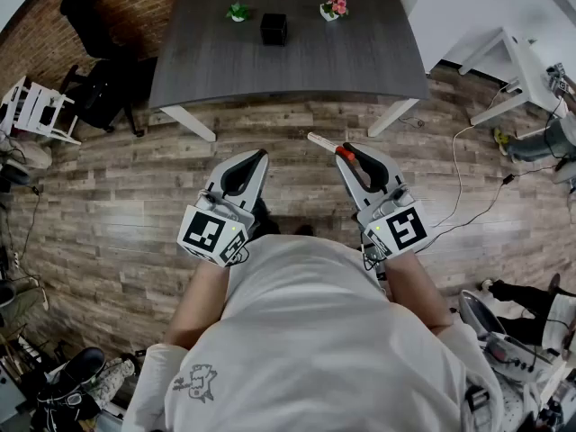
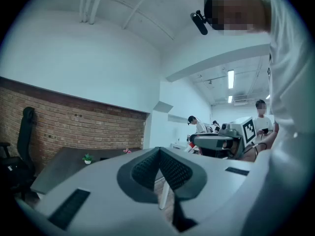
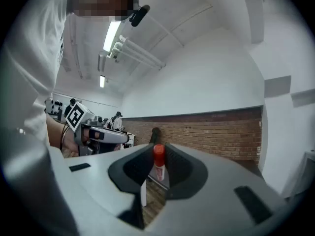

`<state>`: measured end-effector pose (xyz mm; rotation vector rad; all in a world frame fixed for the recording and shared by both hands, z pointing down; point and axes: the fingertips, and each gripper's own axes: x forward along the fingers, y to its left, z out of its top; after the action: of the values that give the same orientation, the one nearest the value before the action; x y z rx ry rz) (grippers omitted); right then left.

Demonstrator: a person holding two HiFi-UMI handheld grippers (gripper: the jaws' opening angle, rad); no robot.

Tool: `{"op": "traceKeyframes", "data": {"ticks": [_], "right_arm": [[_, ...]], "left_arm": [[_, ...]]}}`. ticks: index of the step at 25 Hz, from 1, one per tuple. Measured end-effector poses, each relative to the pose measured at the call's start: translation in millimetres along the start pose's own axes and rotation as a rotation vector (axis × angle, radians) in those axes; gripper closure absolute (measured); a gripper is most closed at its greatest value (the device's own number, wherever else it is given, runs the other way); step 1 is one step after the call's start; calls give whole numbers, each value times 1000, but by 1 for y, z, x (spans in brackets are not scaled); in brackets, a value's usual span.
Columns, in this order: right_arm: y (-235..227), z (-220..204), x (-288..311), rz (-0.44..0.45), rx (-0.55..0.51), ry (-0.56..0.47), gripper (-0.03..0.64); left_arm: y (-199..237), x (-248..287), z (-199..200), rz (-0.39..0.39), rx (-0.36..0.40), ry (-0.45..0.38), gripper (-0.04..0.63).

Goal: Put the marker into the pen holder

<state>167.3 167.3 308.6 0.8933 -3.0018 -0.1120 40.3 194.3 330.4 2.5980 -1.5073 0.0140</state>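
The marker (image 1: 326, 143), white with a red cap, is clamped crosswise in my right gripper (image 1: 346, 148), its white end sticking out to the left. In the right gripper view the marker's red cap (image 3: 158, 152) stands between the dark pads of the right gripper (image 3: 158, 156). My left gripper (image 1: 262, 154) is held level beside it; its jaws meet, with nothing between them, which the left gripper (image 2: 158, 150) also shows in its own view. The pen holder (image 1: 274, 29), a black cube, stands on the far part of the dark table (image 1: 360, 61), well ahead of both grippers.
A small green plant (image 1: 238, 12) and a pot of pink flowers (image 1: 334, 7) flank the pen holder. A black office chair (image 1: 99, 61) and a white chair (image 1: 36, 108) stand at the left, a white table (image 1: 522, 66) and floor cables (image 1: 468, 183) at the right.
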Motion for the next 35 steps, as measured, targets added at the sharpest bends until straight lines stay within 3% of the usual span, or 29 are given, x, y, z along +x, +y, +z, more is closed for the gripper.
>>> {"op": "traceKeyframes", "data": {"ticks": [20,35], "right_arm": [[-6,-4,50,-23,-12,7,545],[4,10,173,-130,-27,11,545]], "left_arm": [[59,3,-1,15,-24,2,584],[196,-9,20,-57,-23,-15,584]]}}
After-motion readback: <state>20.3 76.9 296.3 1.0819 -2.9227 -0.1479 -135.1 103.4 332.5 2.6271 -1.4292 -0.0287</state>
